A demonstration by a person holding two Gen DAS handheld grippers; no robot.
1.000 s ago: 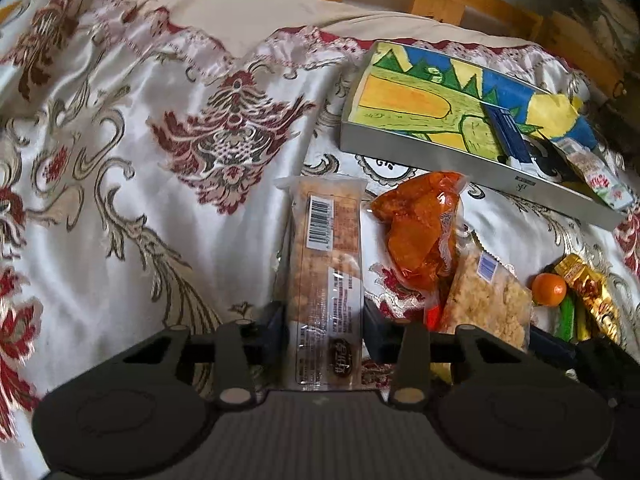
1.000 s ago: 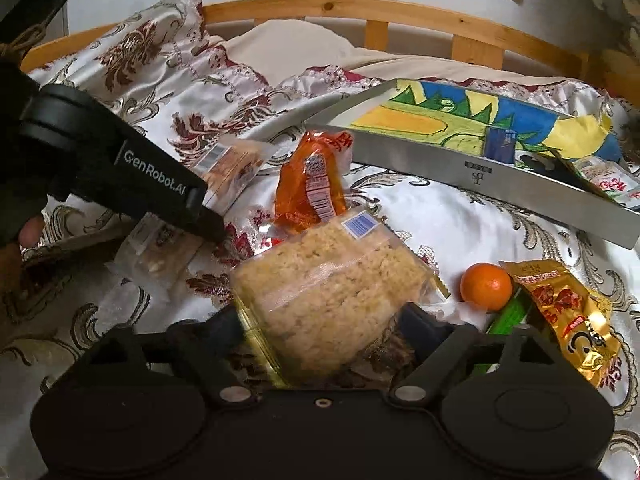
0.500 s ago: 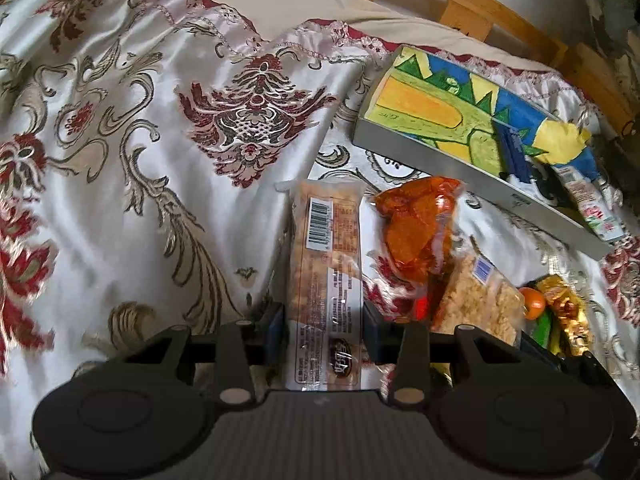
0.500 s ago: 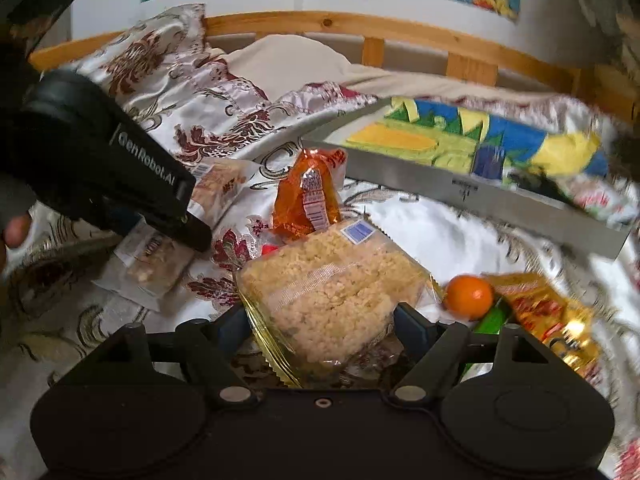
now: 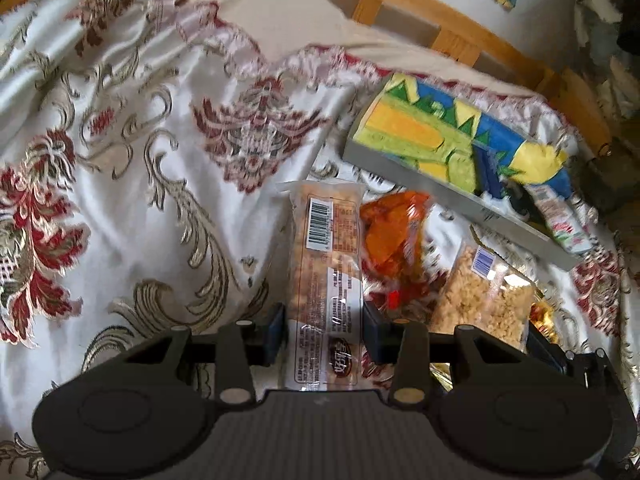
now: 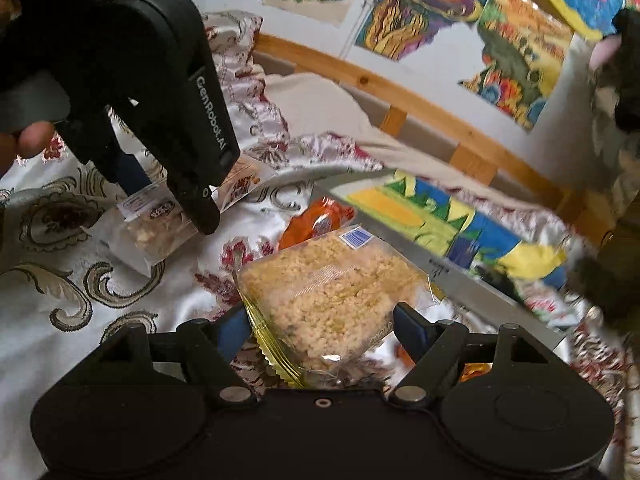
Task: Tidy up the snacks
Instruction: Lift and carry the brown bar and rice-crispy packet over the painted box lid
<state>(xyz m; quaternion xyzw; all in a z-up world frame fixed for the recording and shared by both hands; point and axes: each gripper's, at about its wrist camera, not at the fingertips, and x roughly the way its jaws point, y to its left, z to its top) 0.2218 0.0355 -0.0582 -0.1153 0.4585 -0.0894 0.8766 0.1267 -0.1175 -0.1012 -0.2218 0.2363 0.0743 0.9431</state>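
The left tool (image 5: 324,330) is closed on a long clear packet of nut bar (image 5: 326,276), held above the flowered bed cover (image 5: 120,200). The right tool (image 6: 320,330) grips a clear bag of puffed-rice cake (image 6: 332,296) near the orange snack bag (image 6: 316,222). Behind them the flat painted box (image 6: 436,216) lies on the bed, with small packets on its far end.

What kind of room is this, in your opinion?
Most likely a bedroom: snacks lie on a bed's floral satin bedspread, a wooden bed rail runs behind it, and colourful drawings hang on the wall.
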